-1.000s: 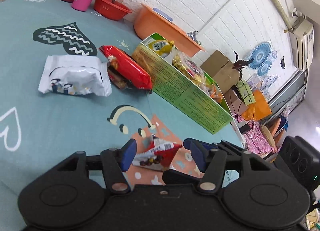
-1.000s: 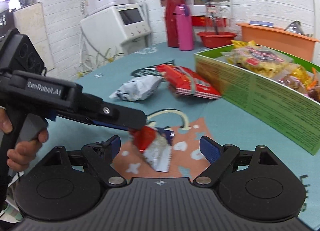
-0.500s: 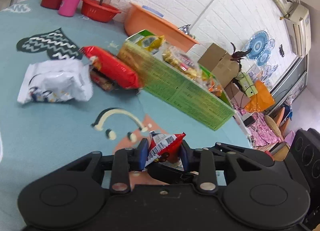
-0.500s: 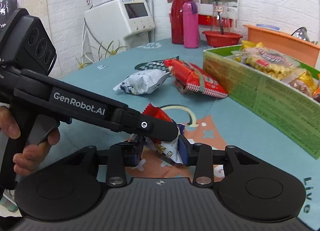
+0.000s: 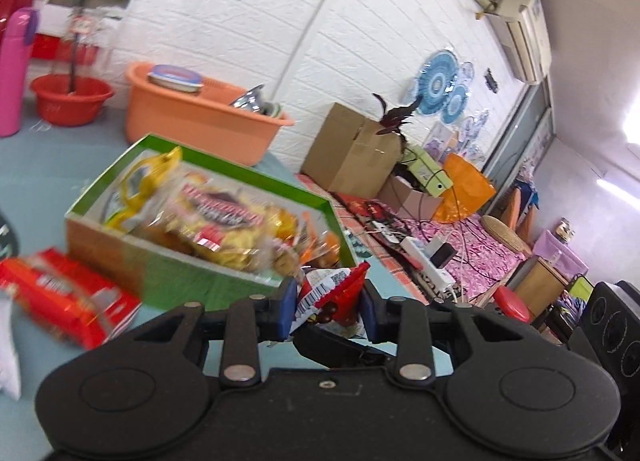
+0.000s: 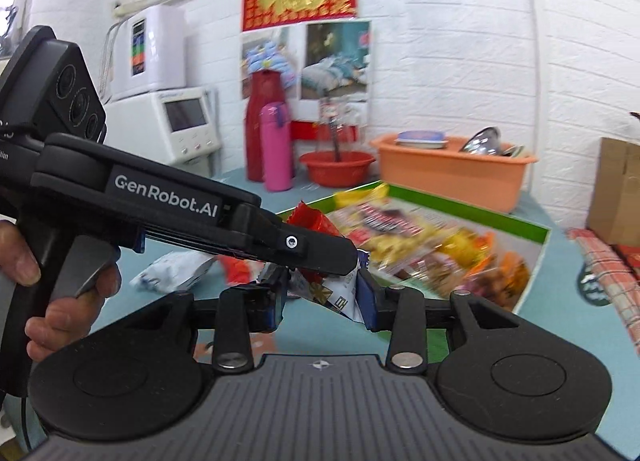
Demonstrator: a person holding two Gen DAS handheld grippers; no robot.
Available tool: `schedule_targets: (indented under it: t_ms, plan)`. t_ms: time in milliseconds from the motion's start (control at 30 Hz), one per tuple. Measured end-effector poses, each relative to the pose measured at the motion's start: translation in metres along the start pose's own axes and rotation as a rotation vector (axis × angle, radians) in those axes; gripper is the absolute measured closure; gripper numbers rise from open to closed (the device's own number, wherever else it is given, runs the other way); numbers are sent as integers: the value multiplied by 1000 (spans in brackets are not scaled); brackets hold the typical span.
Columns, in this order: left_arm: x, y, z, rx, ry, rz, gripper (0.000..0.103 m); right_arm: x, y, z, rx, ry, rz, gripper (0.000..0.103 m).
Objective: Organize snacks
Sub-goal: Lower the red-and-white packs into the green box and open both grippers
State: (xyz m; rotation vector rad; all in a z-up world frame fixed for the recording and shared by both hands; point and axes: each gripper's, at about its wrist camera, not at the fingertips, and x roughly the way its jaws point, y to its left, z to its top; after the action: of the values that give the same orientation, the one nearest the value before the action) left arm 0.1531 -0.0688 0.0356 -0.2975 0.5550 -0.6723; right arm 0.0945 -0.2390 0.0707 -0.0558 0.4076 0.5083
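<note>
— How do the left tongs (image 5: 326, 307) stand?
— Their blue pads (image 5: 285, 309) are clamped on both sides of a small red snack packet (image 5: 334, 295), lifted off the bench.
— And the right tongs (image 6: 322, 301)?
— Pressed on the same packet, from the other end; the left tool's black arm crosses just above them.
— Any hand showing?
— A hand (image 6: 52, 289) at the left edge of the right wrist view, wrapped around the left tool's grip, finger on its trigger.
</note>
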Motion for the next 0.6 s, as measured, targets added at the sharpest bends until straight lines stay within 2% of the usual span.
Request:
schedule_targets:
  t_ms: [200,500,533,567,600]
  plan:
    - [45,-9,20,36,9,-46,38,3,-31,6,37,-45,-86,38]
    - [95,-2,28,65,47,-40,37,21,-67,-1,105,-37,-135,38]
    - [97,-1,27,77,44,-21,28,23,-69,-2,112,-37,-137,34]
    - [98,0,24,83,40,5,1,27,-71,-4,119,-35,-137,29]
    - [99,2,23,77,35,22,0,29,-72,-6,125,-31,-140,24]
